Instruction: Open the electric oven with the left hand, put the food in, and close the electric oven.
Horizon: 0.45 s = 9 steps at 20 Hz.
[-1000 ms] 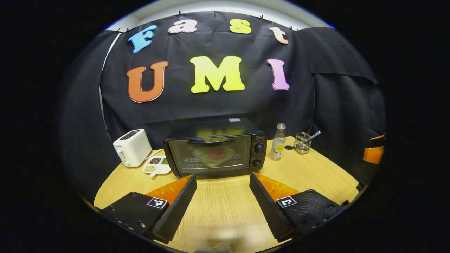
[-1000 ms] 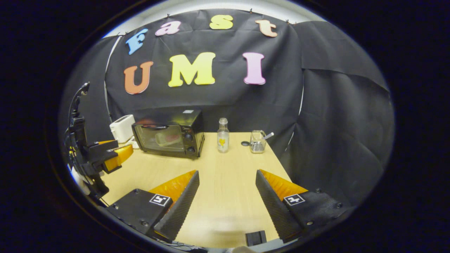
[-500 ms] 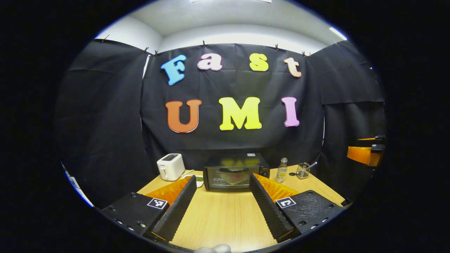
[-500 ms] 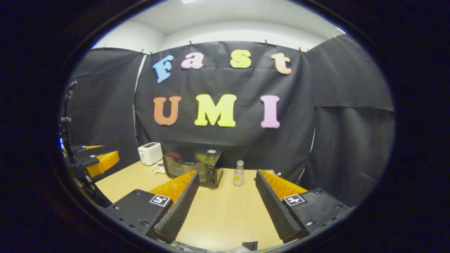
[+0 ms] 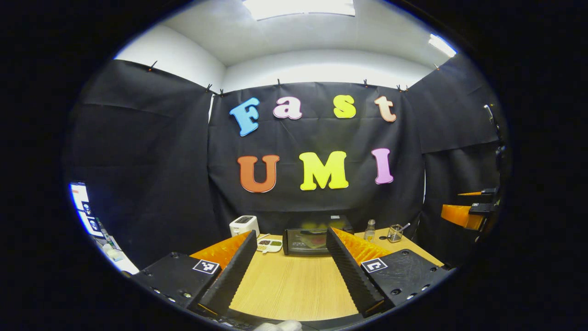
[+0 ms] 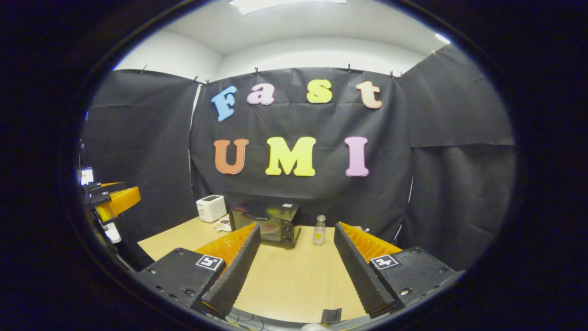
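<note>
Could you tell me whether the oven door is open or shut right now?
Shut: the oven door stands upright against its front, handle at the top.

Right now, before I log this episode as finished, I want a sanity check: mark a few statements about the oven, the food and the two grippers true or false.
1. The black electric oven has its glass door closed. True.
2. The left gripper is clamped on the oven handle. False: its jaws stand open over the bare wooden table, well short of the oven.
3. The white toaster sits left of the oven. True.
4. The right gripper holds the clear glass bottle. False: its jaws are open and empty; the bottle stands beside the oven.
5. A plate of food shows behind the oven door. True.
</note>
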Motion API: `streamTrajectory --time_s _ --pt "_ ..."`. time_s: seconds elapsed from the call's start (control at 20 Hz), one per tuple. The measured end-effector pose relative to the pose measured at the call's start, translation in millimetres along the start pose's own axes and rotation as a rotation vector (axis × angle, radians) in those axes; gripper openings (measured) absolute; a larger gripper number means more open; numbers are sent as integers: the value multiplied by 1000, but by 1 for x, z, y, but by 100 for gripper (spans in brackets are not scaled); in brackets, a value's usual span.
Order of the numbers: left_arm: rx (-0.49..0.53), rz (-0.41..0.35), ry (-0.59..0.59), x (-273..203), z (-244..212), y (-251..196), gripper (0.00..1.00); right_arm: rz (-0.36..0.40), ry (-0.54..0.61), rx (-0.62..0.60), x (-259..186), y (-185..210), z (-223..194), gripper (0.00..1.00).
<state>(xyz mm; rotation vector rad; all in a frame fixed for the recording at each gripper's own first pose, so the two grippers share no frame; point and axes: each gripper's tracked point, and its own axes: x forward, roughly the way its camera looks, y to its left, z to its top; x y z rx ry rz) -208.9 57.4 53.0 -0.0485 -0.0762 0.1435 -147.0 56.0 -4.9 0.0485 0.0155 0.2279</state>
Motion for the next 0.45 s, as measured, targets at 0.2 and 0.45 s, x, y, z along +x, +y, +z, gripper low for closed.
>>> streamTrajectory --time_s 0.2,0.45 --pt "-10 -6 -24 4 5 14 96 -24 -16 22 -11 6 5 98" --pt "-28 -33 -41 2 3 25 96 -69 -55 54 -12 13 14 98"
